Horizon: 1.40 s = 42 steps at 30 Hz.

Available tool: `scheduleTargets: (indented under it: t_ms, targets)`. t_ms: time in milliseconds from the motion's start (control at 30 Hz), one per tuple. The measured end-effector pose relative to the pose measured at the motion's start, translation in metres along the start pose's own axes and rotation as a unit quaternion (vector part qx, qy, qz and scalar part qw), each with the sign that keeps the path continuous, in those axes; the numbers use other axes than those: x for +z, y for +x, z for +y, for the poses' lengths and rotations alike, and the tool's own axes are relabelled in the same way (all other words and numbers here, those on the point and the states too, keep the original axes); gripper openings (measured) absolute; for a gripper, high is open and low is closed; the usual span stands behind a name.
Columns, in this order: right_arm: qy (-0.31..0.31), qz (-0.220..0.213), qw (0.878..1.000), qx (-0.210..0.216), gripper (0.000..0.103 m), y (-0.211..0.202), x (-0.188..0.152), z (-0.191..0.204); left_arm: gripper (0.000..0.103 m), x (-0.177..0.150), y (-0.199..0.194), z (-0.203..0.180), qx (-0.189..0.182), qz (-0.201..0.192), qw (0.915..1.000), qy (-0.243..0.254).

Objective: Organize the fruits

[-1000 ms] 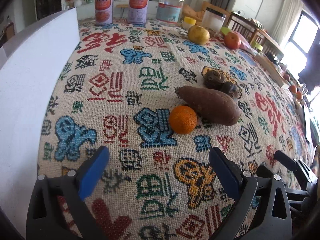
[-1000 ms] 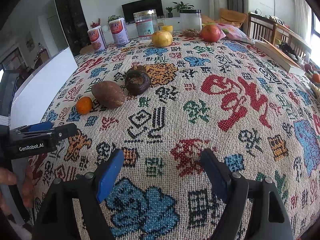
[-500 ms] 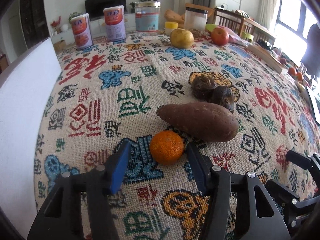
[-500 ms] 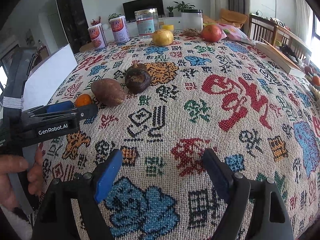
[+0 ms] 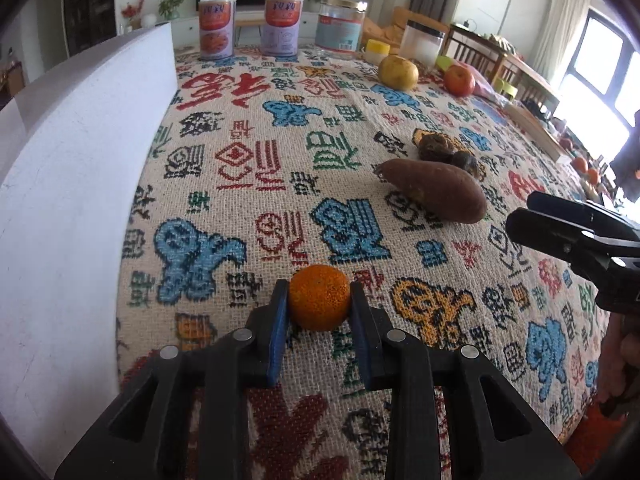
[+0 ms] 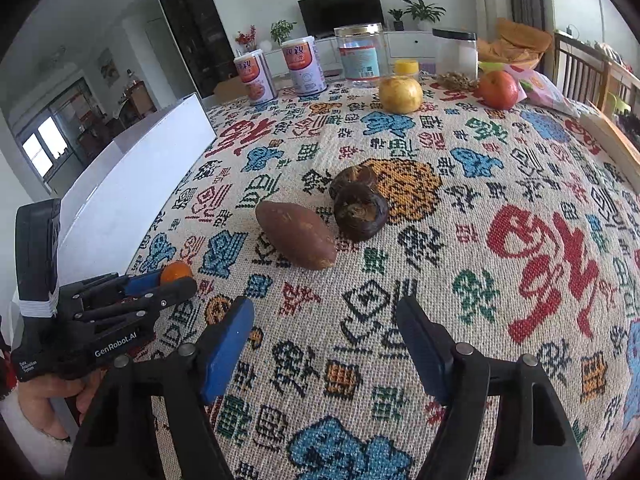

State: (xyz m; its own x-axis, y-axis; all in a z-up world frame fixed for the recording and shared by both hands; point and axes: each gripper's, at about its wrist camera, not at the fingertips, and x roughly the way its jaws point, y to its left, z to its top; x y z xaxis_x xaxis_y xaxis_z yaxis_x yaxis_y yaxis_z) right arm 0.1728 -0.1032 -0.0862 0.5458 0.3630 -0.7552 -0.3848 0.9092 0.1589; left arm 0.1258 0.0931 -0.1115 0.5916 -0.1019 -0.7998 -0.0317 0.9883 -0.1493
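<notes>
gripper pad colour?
Blue pads on black fingers; clearest in the right wrist view.

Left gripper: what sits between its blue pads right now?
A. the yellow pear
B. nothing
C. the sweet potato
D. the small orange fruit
D. In the left wrist view, both blue pads of the left gripper press on the sides of the small orange fruit, while the sweet potato and the yellow pear lie farther off on the tablecloth.
</notes>
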Motion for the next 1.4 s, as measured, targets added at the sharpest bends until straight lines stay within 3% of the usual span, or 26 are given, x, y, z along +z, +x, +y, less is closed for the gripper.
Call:
scheduleTargets:
  t_ms: [100, 167, 233, 333, 367, 433, 567, 667, 767, 900, 967, 1000, 1033, 1067, 1200, 1400]
  targets:
    - [-0.075, 0.017, 0.997, 0.002, 0.070, 0.024, 0.029, 0.025, 0.029, -0.004, -0.004, 0.004, 0.000, -0.002, 1.0000, -0.004]
    - [-0.115, 0.048, 0.992, -0.019, 0.055, 0.047, 0.039, 0.038, 0.029, -0.006, -0.005, 0.006, -0.002, -0.002, 1.0000, -0.006]
    - [-0.146, 0.066, 0.985, -0.062, 0.055, 0.065, 0.044, 0.044, 0.029, -0.007, -0.006, 0.006, -0.004, -0.003, 1.0000, -0.006]
    - [-0.153, 0.103, 0.981, -0.061, 0.055, 0.081, 0.049, 0.043, 0.029, -0.009, -0.007, 0.005, -0.003, -0.004, 1.0000, -0.004]
    - [-0.150, 0.111, 0.981, -0.057, 0.049, 0.084, 0.049, 0.042, 0.029, -0.009, -0.007, 0.004, -0.003, -0.004, 1.0000, -0.005]
    - [-0.132, 0.121, 0.983, -0.049, 0.039, 0.085, 0.044, 0.038, 0.029, -0.008, -0.007, 0.003, -0.007, -0.003, 1.0000, -0.006]
    - [-0.029, 0.129, 0.991, 0.018, 0.038, 0.064, 0.028, 0.018, 0.029, -0.012, -0.011, -0.005, -0.016, -0.002, 0.9999, 0.003]
    - [0.019, 0.126, 0.991, 0.032, 0.038, 0.034, -0.003, -0.004, 0.029, -0.015, -0.015, -0.019, -0.030, -0.003, 0.9994, 0.014]
    - [0.054, 0.104, 0.993, 0.017, 0.038, -0.004, -0.039, -0.032, 0.029, -0.015, -0.017, -0.040, -0.044, -0.007, 0.9986, 0.029]
    - [0.086, 0.051, 0.993, -0.062, 0.038, -0.040, -0.074, -0.057, 0.030, -0.011, -0.004, -0.071, -0.039, -0.004, 0.9979, 0.052]
    - [0.108, 0.042, 0.991, -0.063, 0.041, -0.045, -0.071, -0.064, 0.040, -0.012, 0.005, -0.079, -0.007, -0.006, 0.9982, 0.059]
    - [0.110, 0.039, 0.991, -0.063, 0.045, -0.046, -0.070, -0.065, 0.060, -0.013, 0.008, -0.081, 0.010, -0.007, 0.9979, 0.064]
    - [0.108, 0.042, 0.991, -0.064, 0.059, -0.044, -0.070, -0.064, 0.082, -0.015, 0.010, -0.081, 0.030, -0.013, 0.9971, 0.069]
    - [0.105, 0.048, 0.991, -0.069, 0.068, -0.040, -0.070, -0.062, 0.089, -0.017, 0.011, -0.079, 0.054, -0.012, 0.9962, 0.068]
    - [0.089, 0.054, 0.991, -0.086, 0.076, -0.032, -0.071, -0.058, 0.098, -0.016, 0.015, -0.071, 0.061, -0.005, 0.9970, 0.047]
    - [0.025, 0.079, 0.988, -0.130, 0.092, -0.016, -0.072, -0.035, 0.102, -0.017, 0.017, -0.073, 0.078, -0.005, 0.9961, 0.042]
